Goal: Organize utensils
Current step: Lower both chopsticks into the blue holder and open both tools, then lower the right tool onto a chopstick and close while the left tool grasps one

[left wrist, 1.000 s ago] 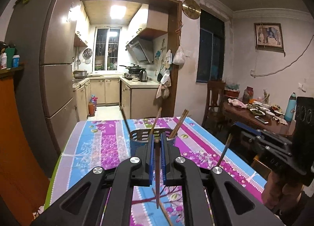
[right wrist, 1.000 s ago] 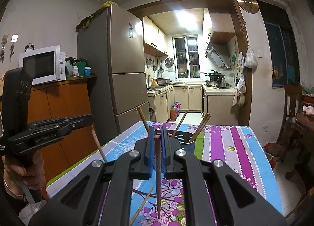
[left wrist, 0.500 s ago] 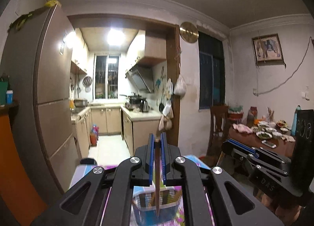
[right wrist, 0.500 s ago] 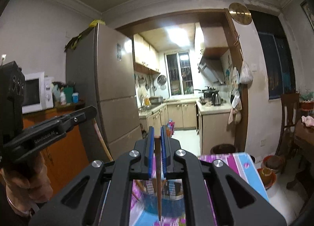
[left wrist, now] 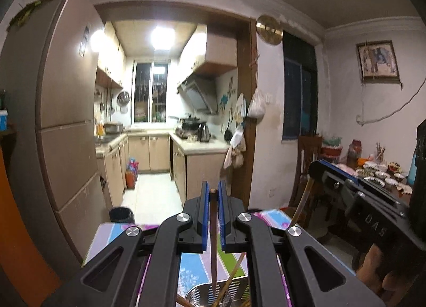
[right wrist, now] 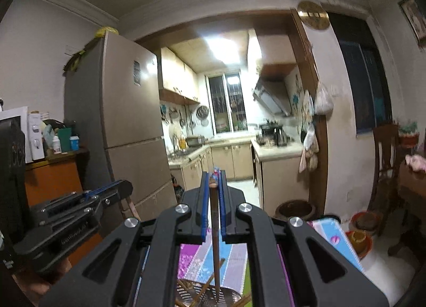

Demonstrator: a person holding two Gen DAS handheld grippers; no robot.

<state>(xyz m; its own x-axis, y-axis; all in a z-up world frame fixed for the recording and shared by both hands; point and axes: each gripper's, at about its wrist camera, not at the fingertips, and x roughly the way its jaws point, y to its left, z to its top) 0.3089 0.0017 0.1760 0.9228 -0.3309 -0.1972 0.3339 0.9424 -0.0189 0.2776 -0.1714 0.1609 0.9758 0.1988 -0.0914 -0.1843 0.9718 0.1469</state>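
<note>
Up high over the table, two grippers, each pinching one chopstick.

Left gripper (left wrist: 212, 195): fingers pressed close on a brown chopstick (left wrist: 213, 248). Stick hanging straight down toward 6 o'clock, its tip at the mouth of the metal utensil holder (left wrist: 198, 295). More sticks leaning inside the holder — one slanting up toward 1 o'clock. Holder standing on the striped tablecloth (left wrist: 191, 267), right at the bottom edge of the left view. Over at 3 o'clock, the right gripper (left wrist: 315, 174), with its own stick (left wrist: 302, 201) hanging from the tip.

Right gripper (right wrist: 213, 177) in its own view: blue pads squeezed shut on a dark chopstick (right wrist: 216, 251). Tip pointing down to 6 o'clock, into the holder (right wrist: 186, 292). A few sticks crossed inside there too. At 9 o'clock, the left gripper (right wrist: 125, 189), a stick (right wrist: 132, 208) poking down below it.

Straight ahead at 12 o'clock — the kitchen doorway, with a tall fridge (right wrist: 127, 126) at 10 o'clock.
</note>
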